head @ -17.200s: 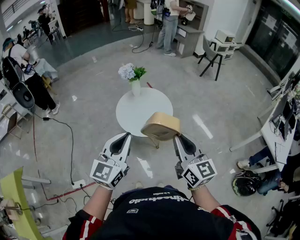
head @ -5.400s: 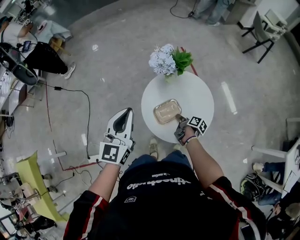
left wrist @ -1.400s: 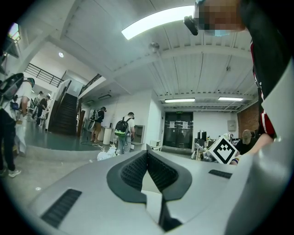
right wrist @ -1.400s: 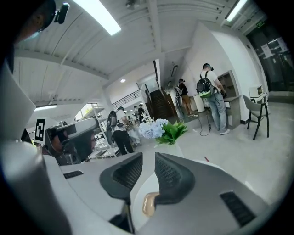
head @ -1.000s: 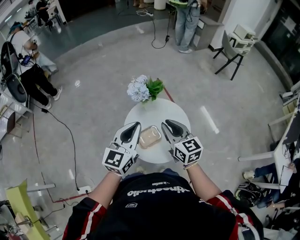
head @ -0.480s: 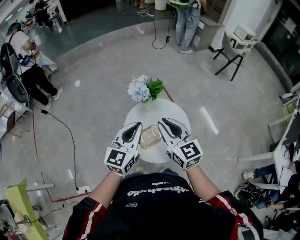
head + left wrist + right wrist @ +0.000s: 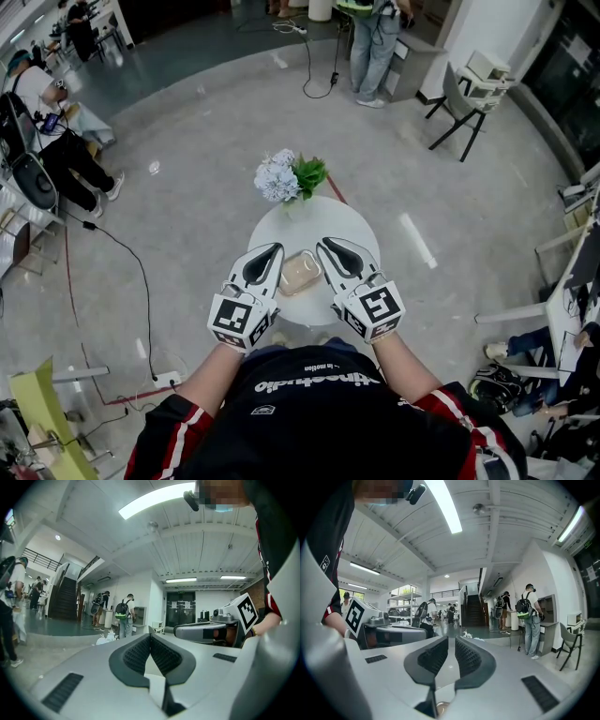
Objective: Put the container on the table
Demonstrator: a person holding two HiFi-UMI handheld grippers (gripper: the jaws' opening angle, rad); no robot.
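One beige container (image 7: pixel 300 273) lies on the round white table (image 7: pixel 349 223), between the two grippers. One bunch of pale flowers (image 7: pixel 285 177) stands at the table's far edge. The left gripper (image 7: pixel 272 249) has its jaws together and empty. The right gripper (image 7: pixel 325 244) has its jaws slightly apart, holding nothing.

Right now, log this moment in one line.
container: on table | left gripper: shut, empty | right gripper: barely open, empty

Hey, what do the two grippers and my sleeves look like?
The left gripper and right gripper are pale grey shells tapering to black ribbed pads, each carrying a cube of black-and-white square markers. The sleeves are black with red and white stripes.
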